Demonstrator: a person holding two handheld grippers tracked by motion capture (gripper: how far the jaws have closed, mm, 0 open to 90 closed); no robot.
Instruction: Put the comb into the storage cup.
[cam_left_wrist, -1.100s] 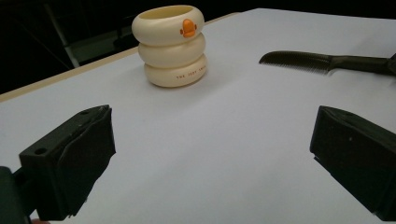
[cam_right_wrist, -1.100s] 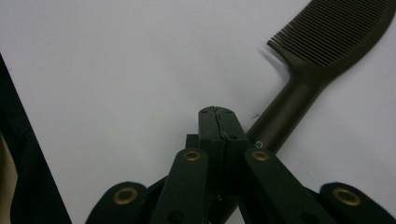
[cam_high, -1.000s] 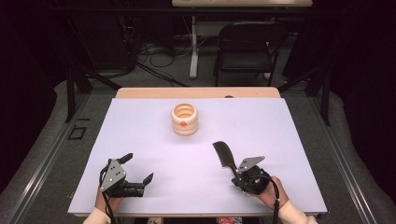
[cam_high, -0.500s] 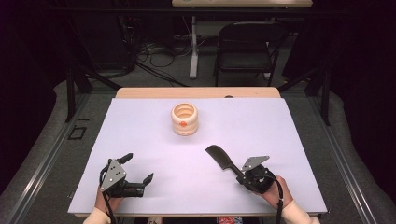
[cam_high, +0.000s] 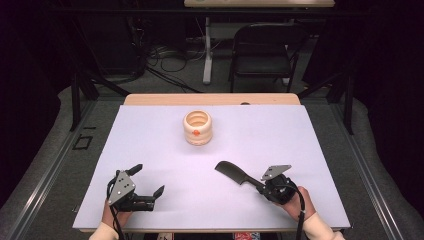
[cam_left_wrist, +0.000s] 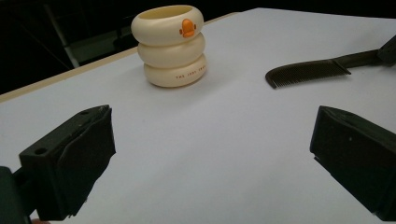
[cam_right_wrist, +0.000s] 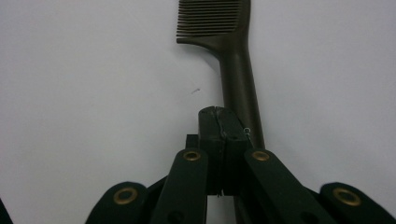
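Observation:
A dark comb (cam_high: 231, 173) lies low over the white table, teeth end pointing left and away from me. My right gripper (cam_high: 259, 184) holds its handle; in the right gripper view the jaws (cam_right_wrist: 222, 122) are pressed together and the comb's handle (cam_right_wrist: 239, 79) runs out from beneath the right one. My left gripper (cam_high: 148, 180) rests near the front left edge, open and holding nothing (cam_left_wrist: 210, 154). A cream cup of stacked rings with an orange duck bill (cam_high: 197, 127) stands upright at the middle back, also in the left gripper view (cam_left_wrist: 170, 44) beside the comb (cam_left_wrist: 303, 72).
White sheet (cam_high: 300, 140) covers the table, with a wooden strip (cam_high: 210, 99) along the far edge. A folding chair (cam_high: 265, 50) and cables sit on the floor beyond. Dark floor borders both sides.
The comb has swung with my right gripper: its teeth end turned from pointing away to pointing left and lower. The left gripper has stayed put.

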